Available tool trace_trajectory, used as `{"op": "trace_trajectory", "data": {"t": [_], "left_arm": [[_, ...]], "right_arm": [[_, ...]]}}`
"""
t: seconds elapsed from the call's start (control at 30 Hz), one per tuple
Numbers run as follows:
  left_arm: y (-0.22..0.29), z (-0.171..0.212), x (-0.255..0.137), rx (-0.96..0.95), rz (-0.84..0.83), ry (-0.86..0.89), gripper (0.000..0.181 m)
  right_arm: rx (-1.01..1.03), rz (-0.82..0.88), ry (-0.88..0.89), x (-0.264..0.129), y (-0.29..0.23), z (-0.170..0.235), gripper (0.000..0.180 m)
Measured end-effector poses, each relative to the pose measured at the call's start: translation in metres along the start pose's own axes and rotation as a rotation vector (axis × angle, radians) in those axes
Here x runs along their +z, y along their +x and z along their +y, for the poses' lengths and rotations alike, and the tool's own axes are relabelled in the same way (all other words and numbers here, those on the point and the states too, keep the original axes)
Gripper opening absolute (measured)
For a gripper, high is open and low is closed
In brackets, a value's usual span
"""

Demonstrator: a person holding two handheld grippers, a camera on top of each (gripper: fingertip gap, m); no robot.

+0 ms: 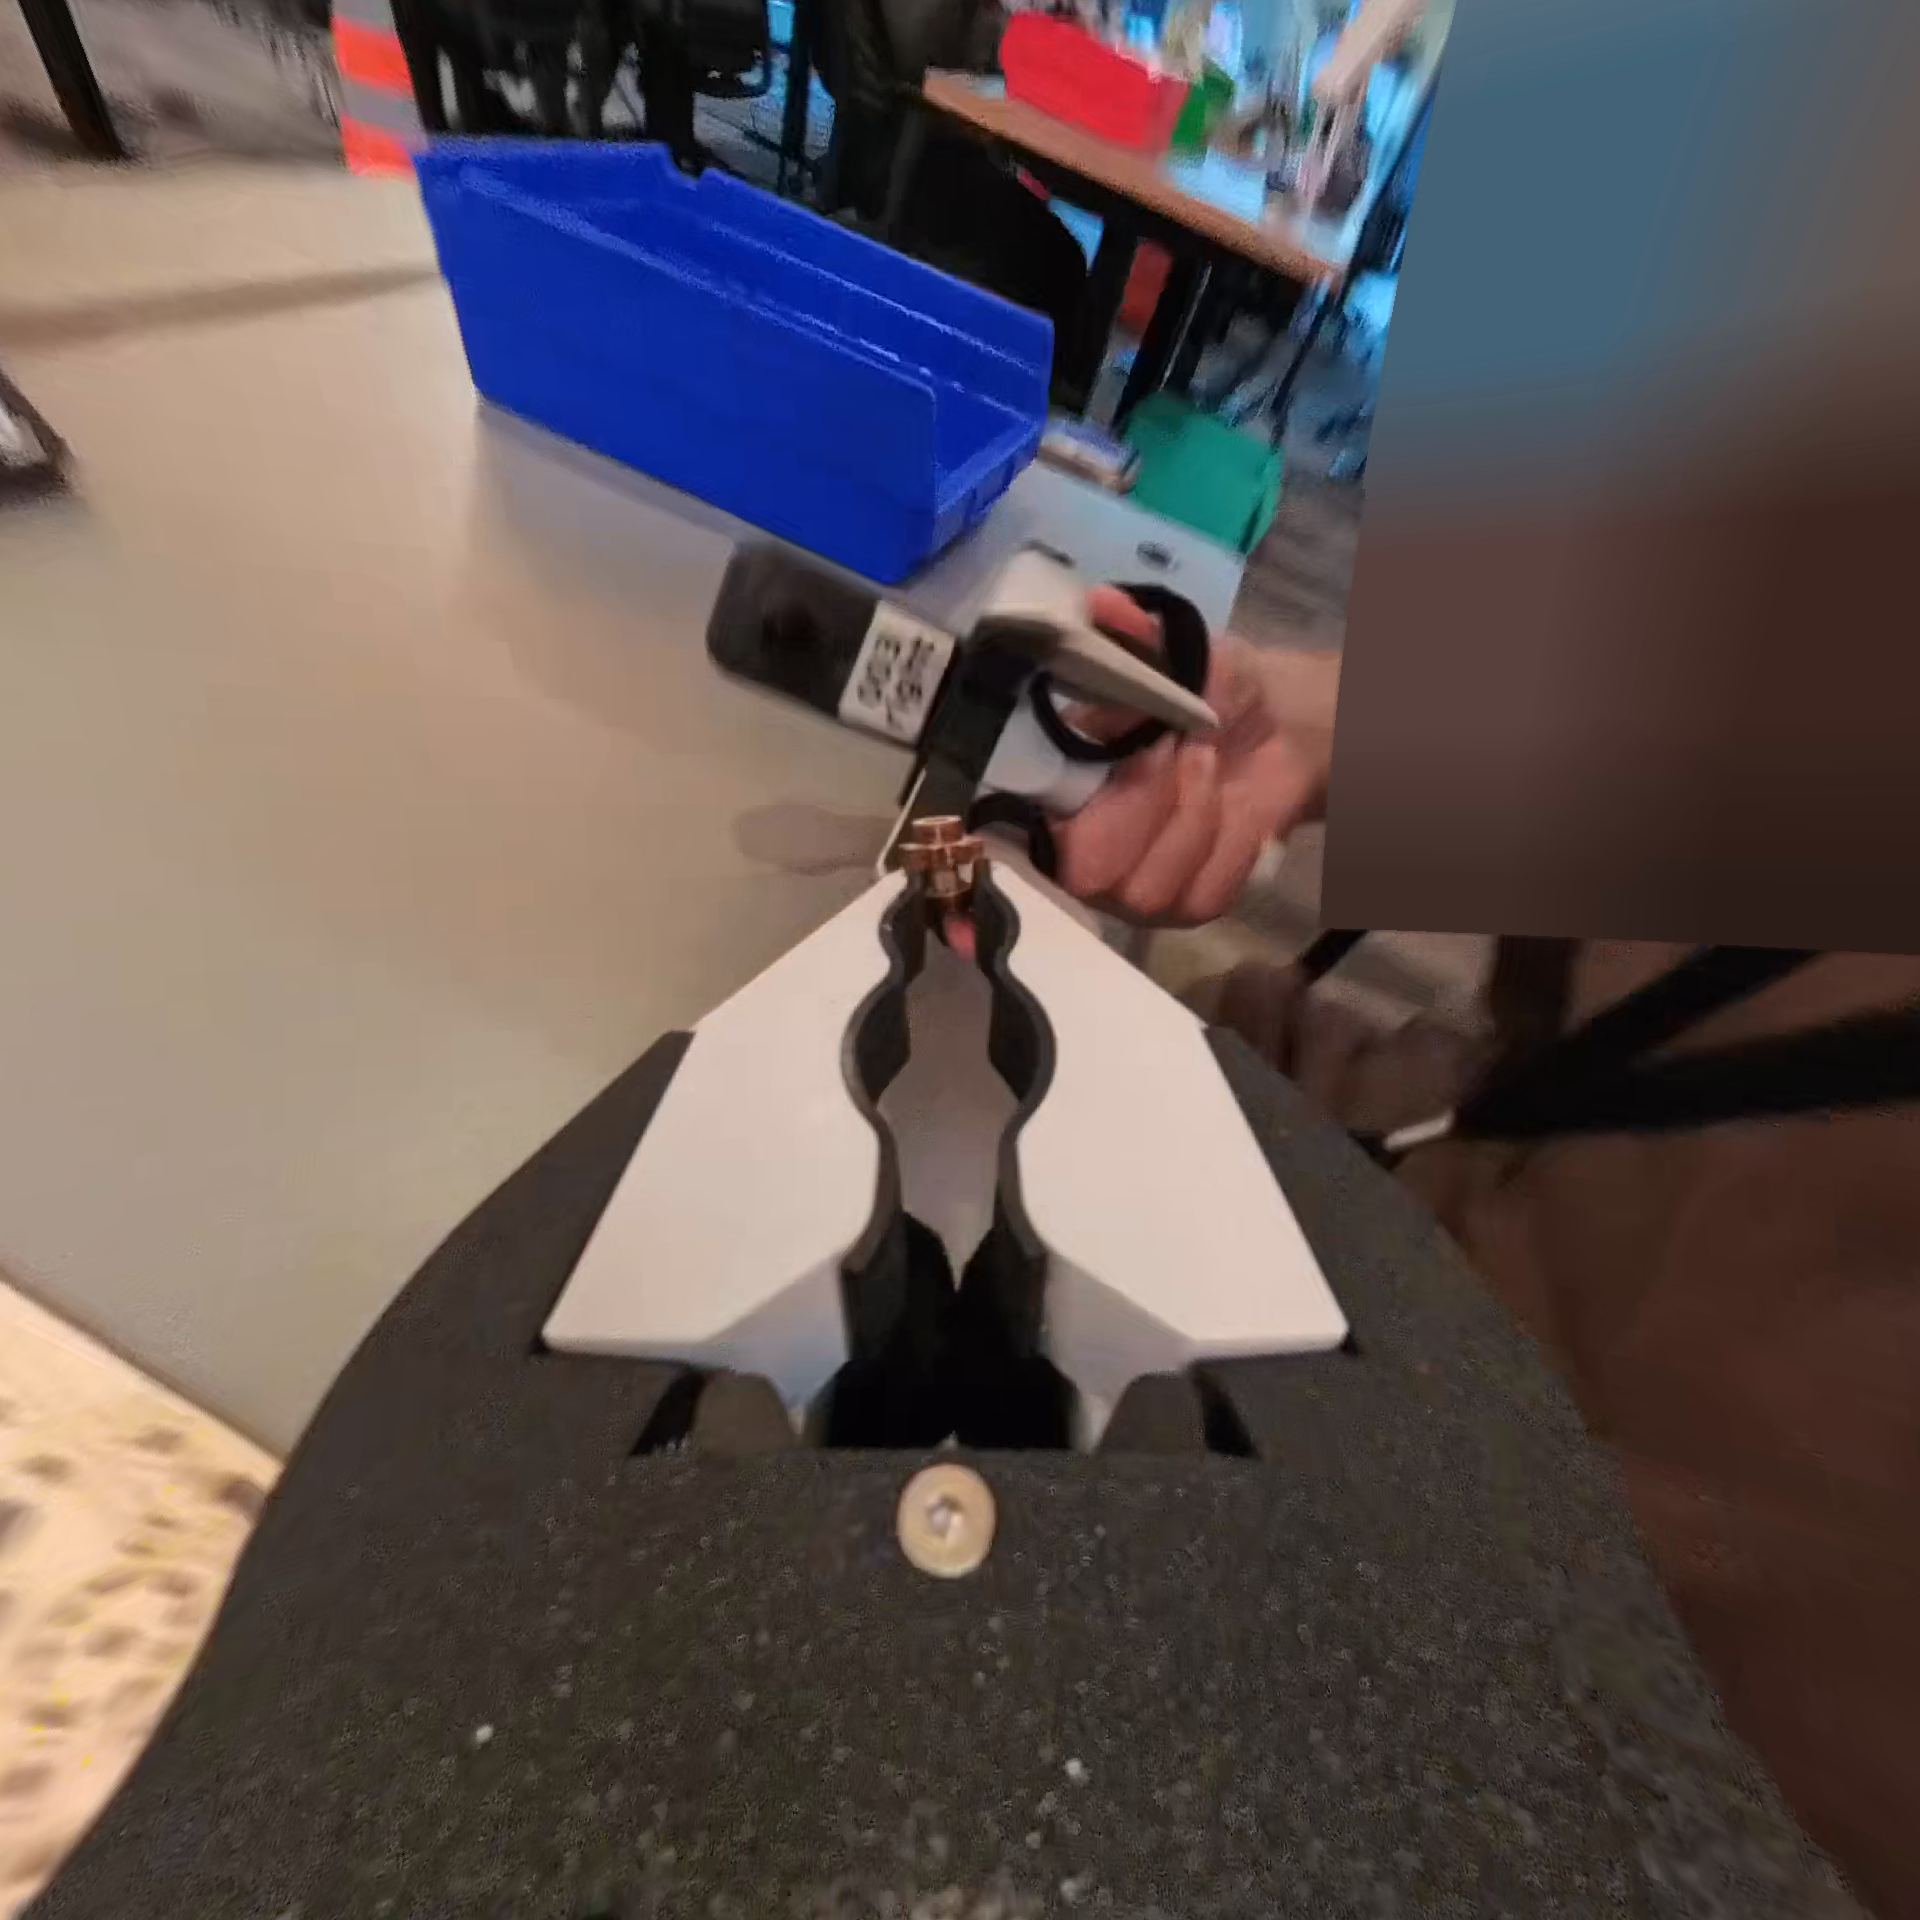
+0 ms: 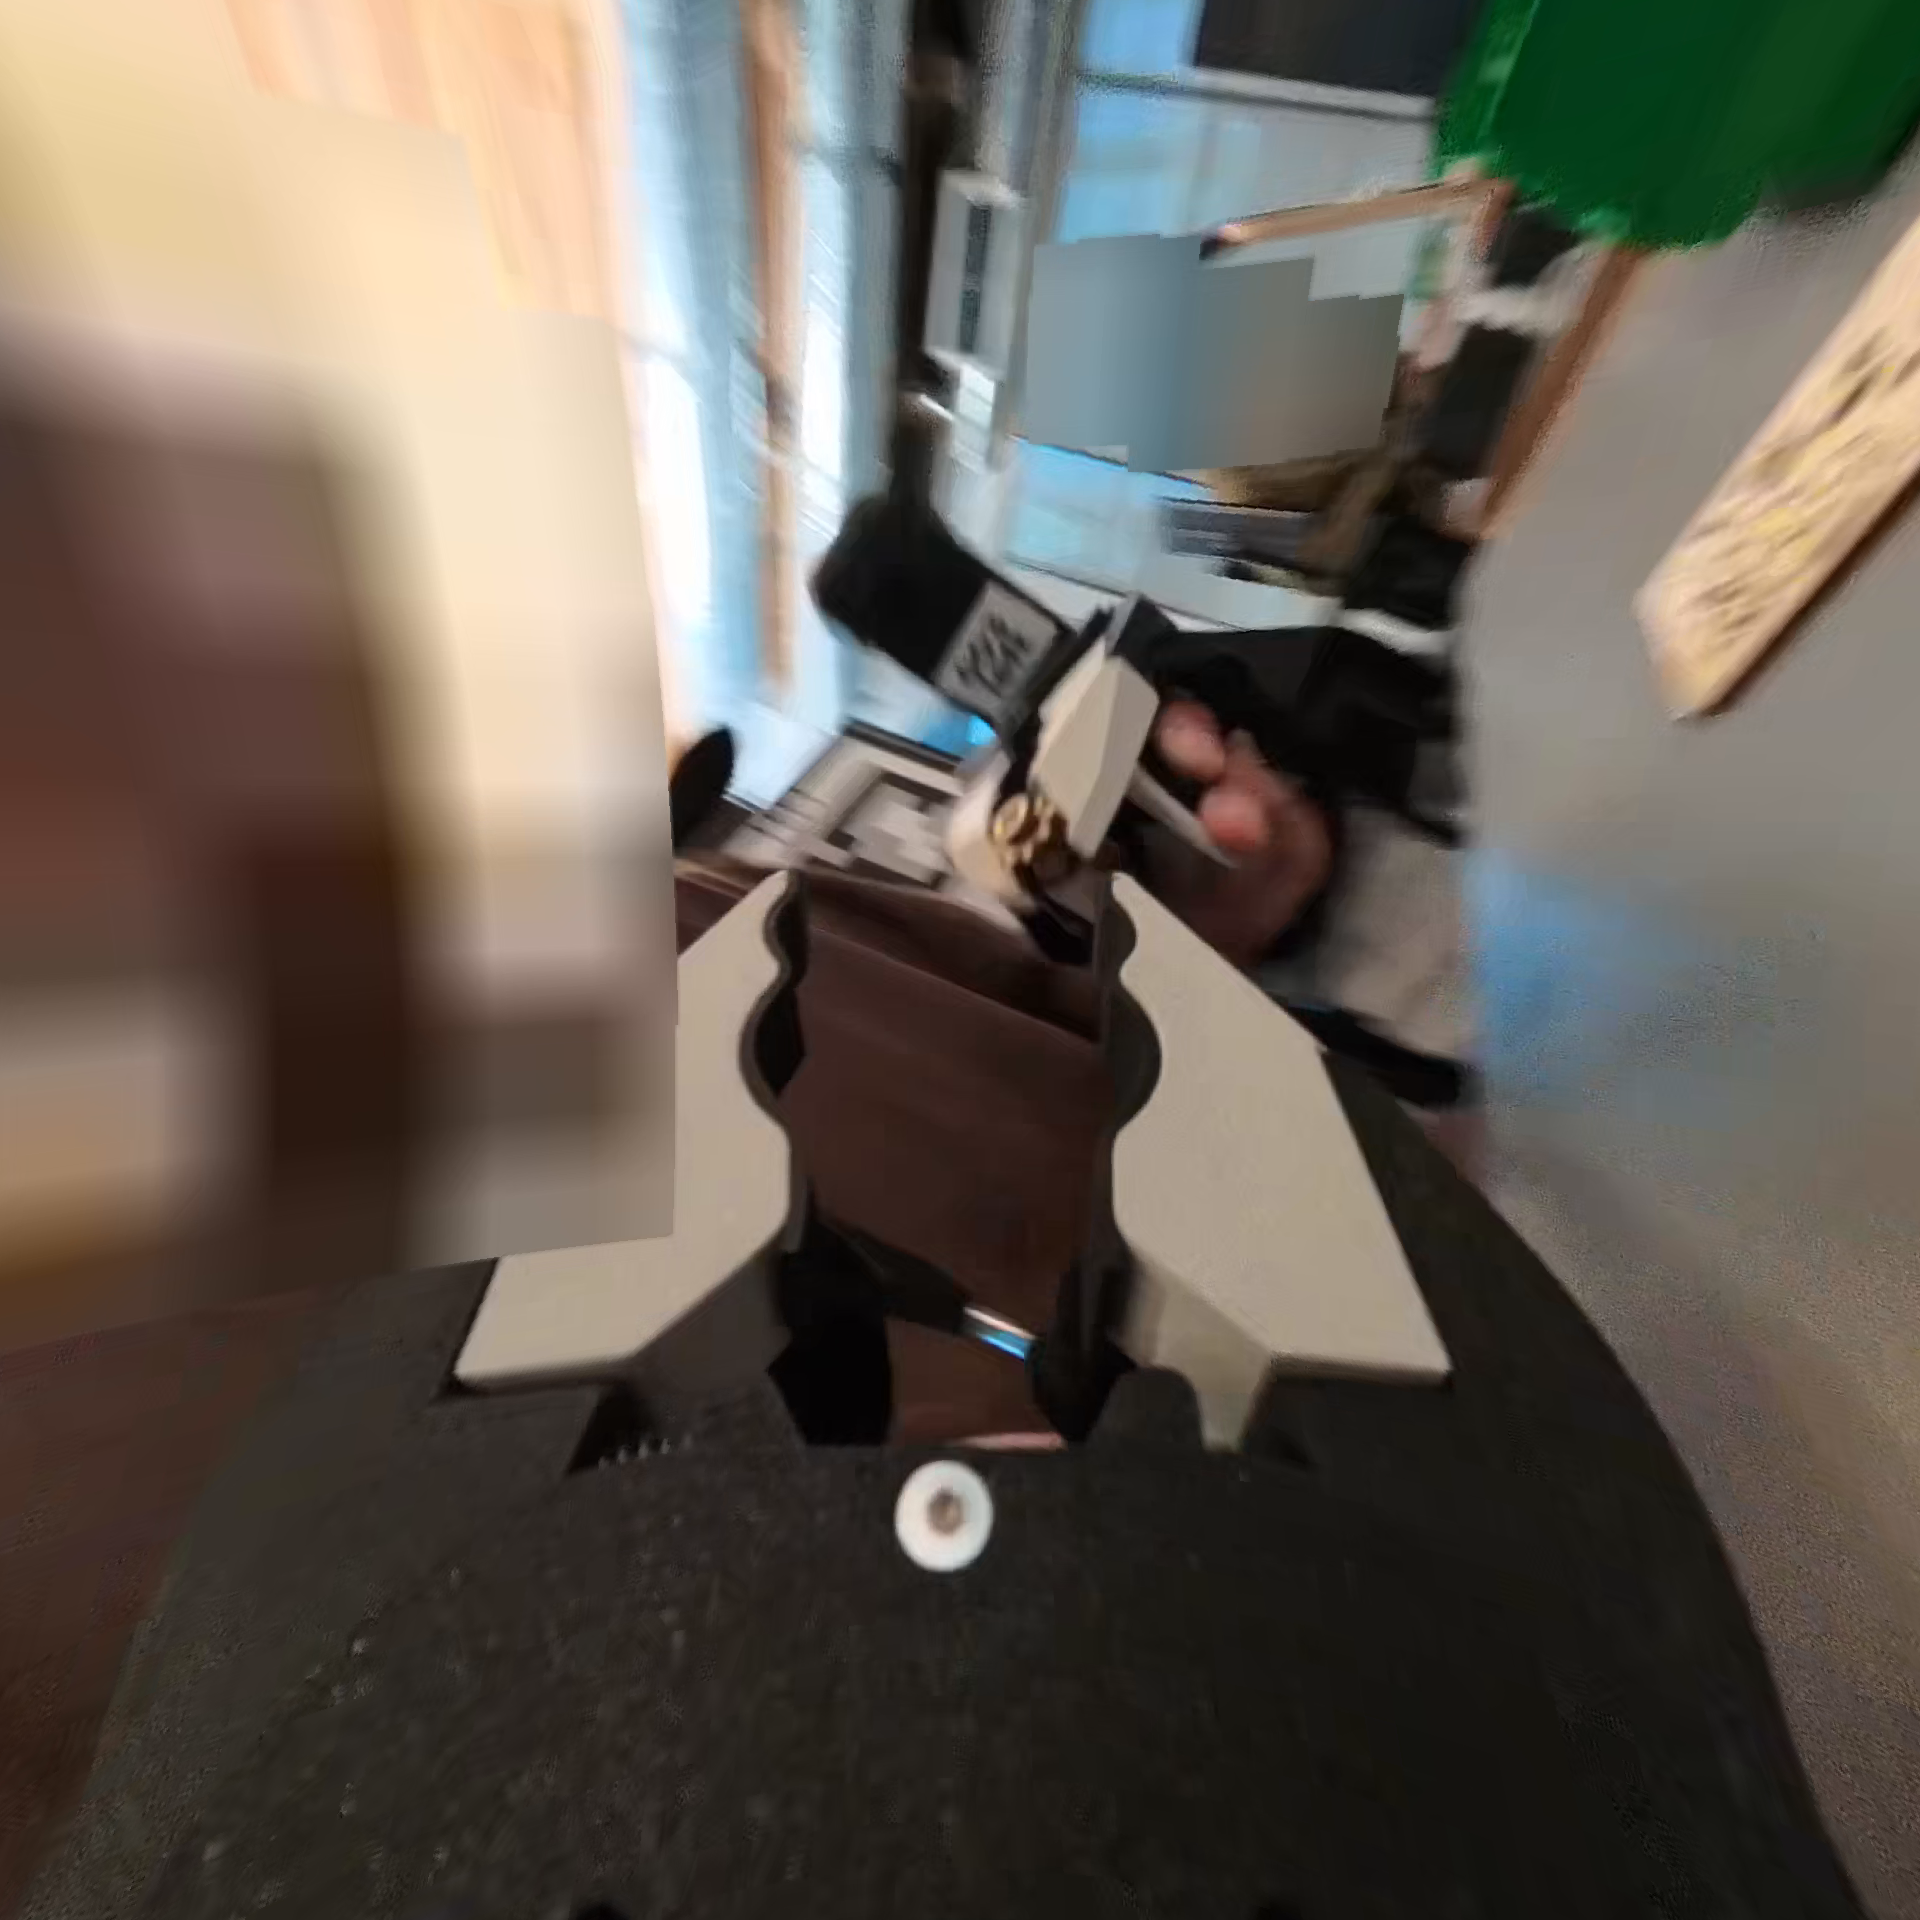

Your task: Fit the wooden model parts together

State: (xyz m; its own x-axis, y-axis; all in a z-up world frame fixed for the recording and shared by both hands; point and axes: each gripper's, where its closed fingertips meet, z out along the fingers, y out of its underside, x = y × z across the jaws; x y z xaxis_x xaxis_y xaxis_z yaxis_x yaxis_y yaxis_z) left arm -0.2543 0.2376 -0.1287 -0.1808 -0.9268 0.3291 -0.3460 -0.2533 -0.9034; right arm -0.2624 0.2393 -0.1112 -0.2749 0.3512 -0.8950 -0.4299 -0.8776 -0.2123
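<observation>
My left tool (image 1: 940,891) is clenched on a small wooden model part (image 1: 940,862), a brown toothed piece pinched right at the fingertips. It sits clear of the tabletop (image 1: 312,727), out past the near edge on my right side. Part is tiny in frame; I cannot make out its exact shape beyond stacked notched layers.

Just beyond that part, tip to tip with my left tool, is my right tool (image 1: 935,800), held in my right hand (image 1: 1174,821). From this side I see its black body with a white sticker, grey fingers pointing back toward me.

Right wrist view is heavily smeared. My right tool (image 2: 951,904) has its grey fingers (image 2: 1226,1091) spread wide, nothing between them. Released. Ahead of it and slightly right, the left tool (image 2: 1023,842) shows with the wooden part at its tips, gripped by my left hand (image 2: 1247,831). Whether the right tool's tips touch the part, I cannot tell.

Farther out from the left tool, ahead and left: a blue plastic bin (image 1: 727,343) standing on the tabletop. A pale patterned sheet (image 1: 94,1558) lies at the near left edge of the left wrist view. Green crate (image 1: 1205,468) on the floor beyond the tabletop.
</observation>
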Motion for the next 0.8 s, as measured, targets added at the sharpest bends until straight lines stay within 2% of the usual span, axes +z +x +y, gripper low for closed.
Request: {"op": "trace_trajectory", "data": {"t": [0.03,0.1,0.17,0.27,0.37,0.47,0.57,0.67,0.8], "left_arm": [[-0.005,-0.002,-0.001,-0.147,0.034,0.038,0.006],[-0.008,-0.002,-0.004,-0.415,0.155,0.101,0.006],[-0.014,0.001,-0.006,-0.604,0.219,0.147,0.006],[-0.011,0.004,-0.005,-0.746,0.298,0.174,0.005],[-0.006,0.005,-0.001,-0.793,0.332,0.171,0.006],[-0.003,0.007,0.002,-0.854,0.358,0.179,0.006],[0.0,0.008,0.002,-0.892,0.389,0.181,0.006],[0.007,0.01,0.004,-0.888,0.416,0.151,0.006],[0.011,0.014,0.007,-0.891,0.427,0.125,0.006]], "right_arm": [[-0.166,0.127,-0.062,-0.001,0.007,0.004,0.056],[-0.507,0.35,-0.202,-0.004,0.021,0.009,0.057],[-0.813,0.56,-0.252,-0.01,0.032,-0.003,0.06],[-1.134,0.763,-0.327,-0.014,0.035,-0.012,0.058],[-1.374,0.853,-0.428,-0.006,0.038,-0.006,0.047],[-1.483,0.863,-0.446,0.002,0.036,0.0,0.03],[-1.45,0.882,-0.458,-0.003,0.04,0.001,0.028],[-1.451,0.854,-0.465,-0.003,0.036,0.005,0.018],[-1.498,0.878,-0.532,-0.008,0.037,0.009,0.016]]}}
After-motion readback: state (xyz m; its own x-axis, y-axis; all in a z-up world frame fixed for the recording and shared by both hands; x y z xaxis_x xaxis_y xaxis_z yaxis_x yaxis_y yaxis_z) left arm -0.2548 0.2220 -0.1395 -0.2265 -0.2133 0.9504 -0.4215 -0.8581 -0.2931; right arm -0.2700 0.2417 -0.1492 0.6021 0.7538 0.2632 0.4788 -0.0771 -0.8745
